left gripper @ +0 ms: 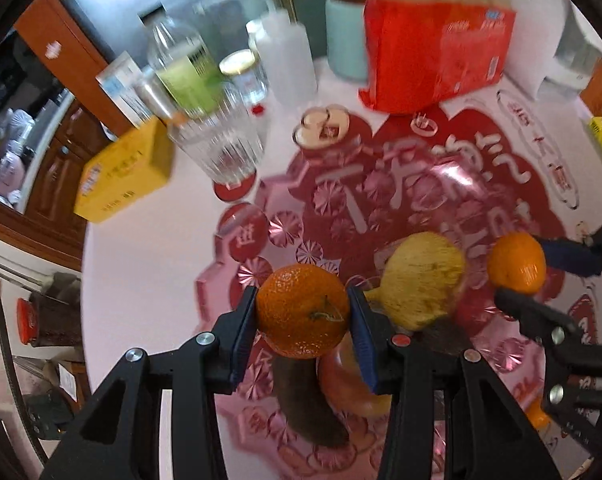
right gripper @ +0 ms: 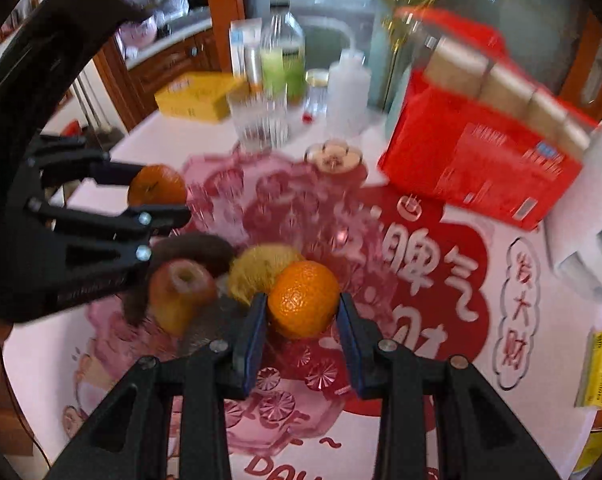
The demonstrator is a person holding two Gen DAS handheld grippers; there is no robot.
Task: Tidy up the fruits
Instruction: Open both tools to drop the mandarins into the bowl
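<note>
My left gripper (left gripper: 303, 300) is shut on an orange (left gripper: 301, 320), held just above a pink see-through tray (left gripper: 221, 280). In the tray lie a yellow pear-like fruit (left gripper: 425, 280), a reddish apple (left gripper: 353, 388) and a dark brown long fruit (left gripper: 305, 404). My right gripper (right gripper: 302, 304) is shut on a second orange (right gripper: 301, 292) over the same tray (right gripper: 221, 188), close to the yellow fruit (right gripper: 261, 270). Each gripper shows in the other's view: the right one (left gripper: 519, 268) at the right, the left one (right gripper: 163, 190) at the left with its orange (right gripper: 157, 184). The apple (right gripper: 181, 296) sits below the left gripper.
Behind the tray stand a ribbed glass (left gripper: 221, 148), several bottles (left gripper: 181, 68), a white squeeze bottle (left gripper: 289, 52), a pale teal cup (left gripper: 345, 36) and a red package (left gripper: 433, 56). A yellow box (left gripper: 125, 168) lies near the table's left edge. A red printed mat (right gripper: 421, 280) covers the table.
</note>
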